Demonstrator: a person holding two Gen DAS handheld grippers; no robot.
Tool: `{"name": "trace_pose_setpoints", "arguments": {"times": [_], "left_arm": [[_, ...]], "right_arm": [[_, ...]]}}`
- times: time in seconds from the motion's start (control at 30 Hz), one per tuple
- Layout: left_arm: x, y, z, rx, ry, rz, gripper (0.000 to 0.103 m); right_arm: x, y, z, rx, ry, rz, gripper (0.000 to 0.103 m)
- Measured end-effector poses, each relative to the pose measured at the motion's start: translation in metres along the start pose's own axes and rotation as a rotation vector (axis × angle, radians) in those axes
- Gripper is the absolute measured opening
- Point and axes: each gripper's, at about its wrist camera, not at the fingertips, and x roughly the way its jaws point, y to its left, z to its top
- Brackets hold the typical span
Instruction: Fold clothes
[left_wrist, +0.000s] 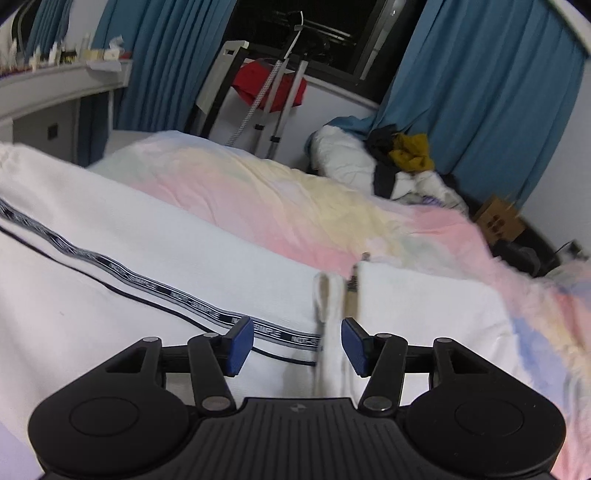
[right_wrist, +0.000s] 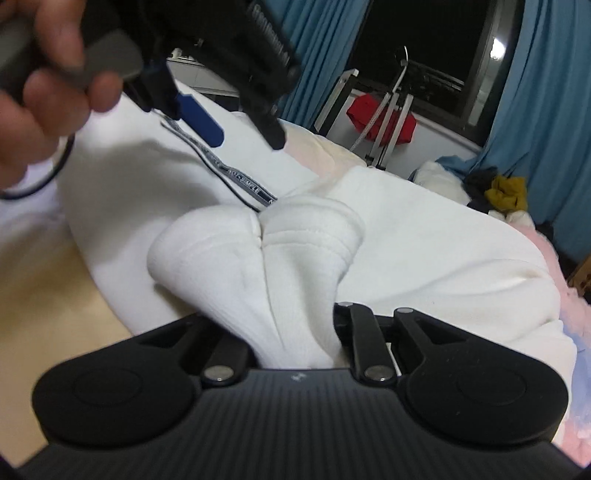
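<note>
**A:** Jaws first — the left gripper (left_wrist: 297, 345) has its blue pads (left_wrist: 239, 345) spread apart, nothing pinched. A strip of white fabric runs up through the gap, nearer the right-hand pad, but I can't tell whether it touches it.

**B:** And the right gripper (right_wrist: 299, 332)? Looks clamped to me.

**A:** Yep, closed down on a bunched ribbed hem (right_wrist: 280, 254) of the white garment (right_wrist: 424, 243); the cloth bulges out in two lobes at frame centre and hides the fingertips.

**B:** Where's the garment itself?

**A:** Spread over the pastel bedsheet (left_wrist: 258, 195), filling the left and lower middle of the left wrist view. A lettered black trim stripe (left_wrist: 155, 288) runs diagonally across it.

**B:** Upper left of the right view?

**A:** A person's hand (right_wrist: 40, 85) holding the other gripper above the garment — one blue pad showing.
</note>
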Motion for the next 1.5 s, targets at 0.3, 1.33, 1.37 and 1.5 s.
{"name": "trace_pose_setpoints", "arguments": {"times": [0.3, 1.33, 1.37, 1.5], "left_arm": [[0.000, 0.022, 0.001, -0.143, -0.023, -0.154, 0.058], [0.064, -0.002, -0.023, -0.257, 0.177, -0.528, 0.007], [0.064, -0.002, -0.023, -0.259, 0.165, -0.523, 0.007], [0.064, -0.003, -0.020, -0.264, 0.114, -0.486, 0.006]], "right_arm": [[-0.046, -0.016, 0.026, 0.156, 0.044, 0.217, 0.070], [-0.090, -0.023, 0.038, 0.090, -0.092, 0.194, 0.008], [-0.089, -0.025, 0.038, 0.098, -0.094, 0.189, 0.009], [-0.084, -0.034, 0.037, 0.133, -0.105, 0.172, 0.012]]}}
